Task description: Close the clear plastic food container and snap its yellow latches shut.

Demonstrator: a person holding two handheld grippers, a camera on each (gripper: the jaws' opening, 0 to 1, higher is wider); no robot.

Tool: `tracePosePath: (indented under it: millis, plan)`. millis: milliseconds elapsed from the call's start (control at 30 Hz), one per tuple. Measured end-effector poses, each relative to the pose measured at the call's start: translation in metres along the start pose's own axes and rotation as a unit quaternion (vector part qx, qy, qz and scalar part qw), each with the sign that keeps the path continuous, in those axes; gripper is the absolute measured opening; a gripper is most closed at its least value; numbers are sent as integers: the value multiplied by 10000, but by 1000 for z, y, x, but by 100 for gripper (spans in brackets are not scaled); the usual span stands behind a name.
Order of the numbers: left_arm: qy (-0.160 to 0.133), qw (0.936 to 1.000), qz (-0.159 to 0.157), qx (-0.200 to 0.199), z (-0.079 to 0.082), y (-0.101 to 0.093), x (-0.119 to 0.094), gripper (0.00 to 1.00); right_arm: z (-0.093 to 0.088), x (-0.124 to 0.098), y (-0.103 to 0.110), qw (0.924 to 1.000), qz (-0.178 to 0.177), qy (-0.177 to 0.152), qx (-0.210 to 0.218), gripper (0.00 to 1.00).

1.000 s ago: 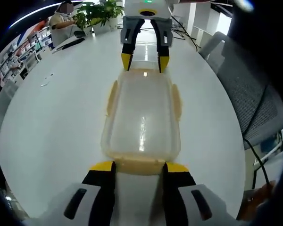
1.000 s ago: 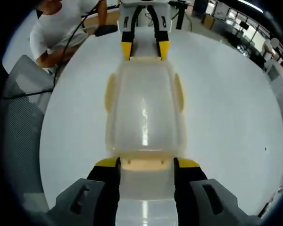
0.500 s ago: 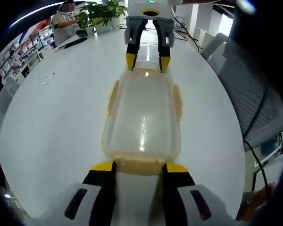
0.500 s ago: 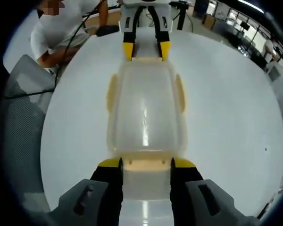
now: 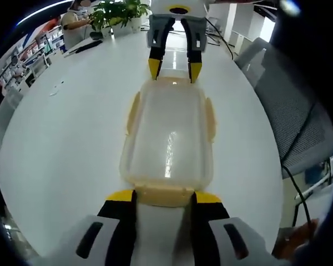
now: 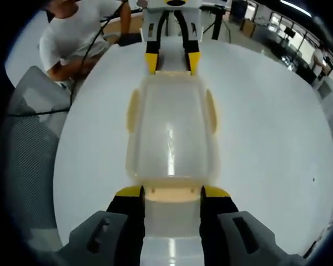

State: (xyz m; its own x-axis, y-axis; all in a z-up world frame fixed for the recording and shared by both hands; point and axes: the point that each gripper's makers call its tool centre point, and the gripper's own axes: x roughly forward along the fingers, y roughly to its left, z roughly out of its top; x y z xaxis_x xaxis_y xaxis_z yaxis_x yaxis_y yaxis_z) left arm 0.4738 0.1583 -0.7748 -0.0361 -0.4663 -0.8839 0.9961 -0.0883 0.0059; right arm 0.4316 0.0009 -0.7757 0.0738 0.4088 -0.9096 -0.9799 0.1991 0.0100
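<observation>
1. Container (image 5: 167, 141) first: the clear plastic box sits lid-on near the middle of the white table (image 5: 61, 138), lengthwise between the two tools, with yellow latches on the long sides (image 5: 132, 113) and one at each short end.

2. Left gripper (image 5: 162, 200) has its jaws spread, straddling the near end latch (image 5: 165, 195), tips just at the lid's edge. Right gripper (image 6: 171, 198) is doing the same at the opposite end latch (image 6: 171, 192), jaws parted, not clamped on anything.

3. To do this step well, I'd press both end latches down and inward together so the box doesn't skid on that slick tabletop, then do the side ones. Can't honestly tell whether the end latches are already clicked; the fisheye blurs that edge.

4. Around it: a grey mesh chair (image 5: 299, 122) beside the table, potted plants (image 5: 114, 12) at the far edge, and a person in a white shirt (image 6: 80, 30) seated close by.
</observation>
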Motion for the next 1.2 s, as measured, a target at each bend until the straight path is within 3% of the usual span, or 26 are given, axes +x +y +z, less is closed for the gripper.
tracePosePath:
  millis: [767,1200]
  plan:
    - [-100,9998,186,17,28,-26,-27,32,1,-39,18,9996,-101,-118,-238,35]
    - [-207,9996,183,65,58,-32,-33,32,-14,-65,23,9996,-147,-112,-231,35]
